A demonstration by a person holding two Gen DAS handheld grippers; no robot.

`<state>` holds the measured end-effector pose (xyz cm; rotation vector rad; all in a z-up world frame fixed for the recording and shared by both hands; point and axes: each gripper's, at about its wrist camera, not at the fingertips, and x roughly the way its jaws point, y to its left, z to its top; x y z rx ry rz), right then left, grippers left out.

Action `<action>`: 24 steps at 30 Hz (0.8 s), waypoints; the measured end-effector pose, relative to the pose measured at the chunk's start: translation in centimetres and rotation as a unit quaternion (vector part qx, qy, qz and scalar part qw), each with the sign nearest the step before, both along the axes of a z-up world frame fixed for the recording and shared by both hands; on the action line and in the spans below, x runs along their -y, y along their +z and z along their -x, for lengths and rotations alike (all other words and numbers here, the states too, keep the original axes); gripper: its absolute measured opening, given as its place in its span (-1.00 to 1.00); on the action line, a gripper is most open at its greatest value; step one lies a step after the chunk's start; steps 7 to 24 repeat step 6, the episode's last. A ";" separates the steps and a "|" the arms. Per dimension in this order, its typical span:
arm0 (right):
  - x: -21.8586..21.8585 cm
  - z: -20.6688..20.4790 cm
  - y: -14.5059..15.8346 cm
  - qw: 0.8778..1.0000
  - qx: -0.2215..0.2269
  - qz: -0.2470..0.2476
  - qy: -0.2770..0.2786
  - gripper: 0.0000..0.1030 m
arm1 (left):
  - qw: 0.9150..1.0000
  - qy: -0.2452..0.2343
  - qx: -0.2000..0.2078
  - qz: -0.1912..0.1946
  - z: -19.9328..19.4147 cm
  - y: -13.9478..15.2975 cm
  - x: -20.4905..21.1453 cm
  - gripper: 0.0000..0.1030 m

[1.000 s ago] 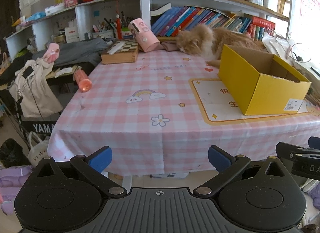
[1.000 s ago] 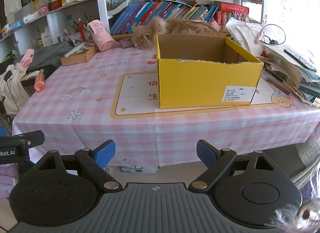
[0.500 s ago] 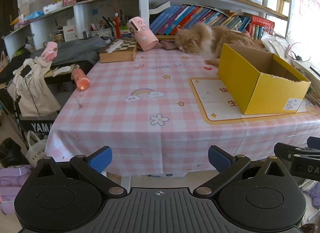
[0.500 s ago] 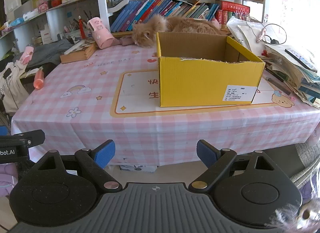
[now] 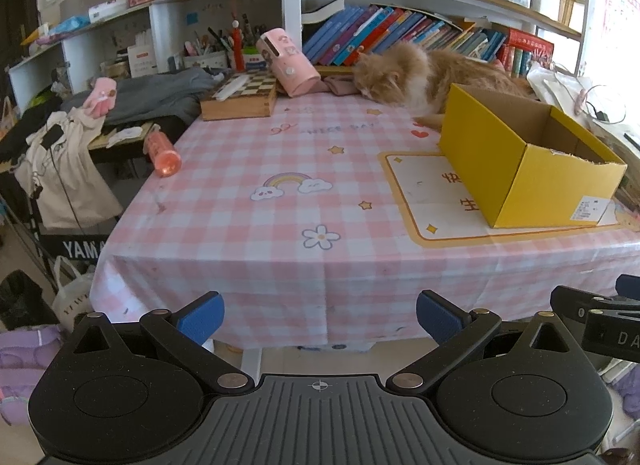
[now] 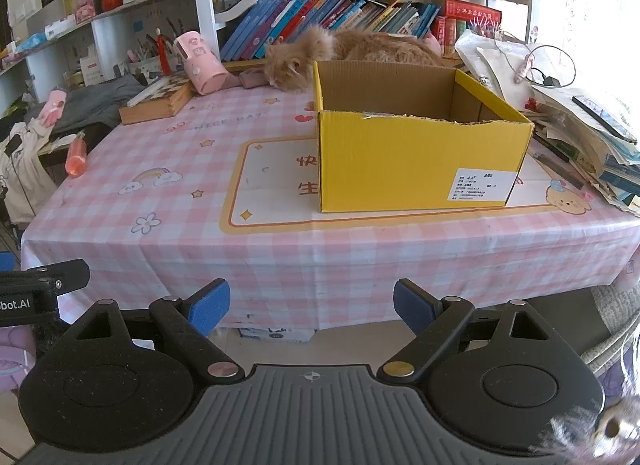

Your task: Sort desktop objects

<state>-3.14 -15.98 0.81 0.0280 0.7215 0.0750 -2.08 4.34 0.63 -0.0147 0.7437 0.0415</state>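
I hold left gripper [image 5: 320, 315] and right gripper [image 6: 311, 303] spread, empty, off the table edge; yellow box [image 6: 416, 161] at 1 o'clock awaits items, I judge; orange bottle [image 5: 162, 151] at 10.

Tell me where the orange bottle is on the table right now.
The orange bottle lies on its side at the table's far left edge in both wrist views, in front of the wooden chess box and far from the yellow box.

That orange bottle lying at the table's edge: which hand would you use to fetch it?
Probably the left. The orange bottle lies at the table's left edge, nearer the left gripper, which is open and empty. From the right gripper it lies far off.
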 end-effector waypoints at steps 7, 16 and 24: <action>0.3 -0.5 0.0 1.000 -0.008 0.005 0.001 0.71 | 1.000 0.001 -0.002 0.020 -0.7 -0.2 -0.2 1.00; 0.3 -0.5 0.0 1.000 -0.008 0.005 0.001 0.71 | 1.000 0.001 -0.002 0.020 -0.7 -0.2 -0.2 1.00; 0.3 -0.5 0.0 1.000 -0.008 0.005 0.001 0.71 | 1.000 0.001 -0.002 0.020 -0.7 -0.2 -0.2 1.00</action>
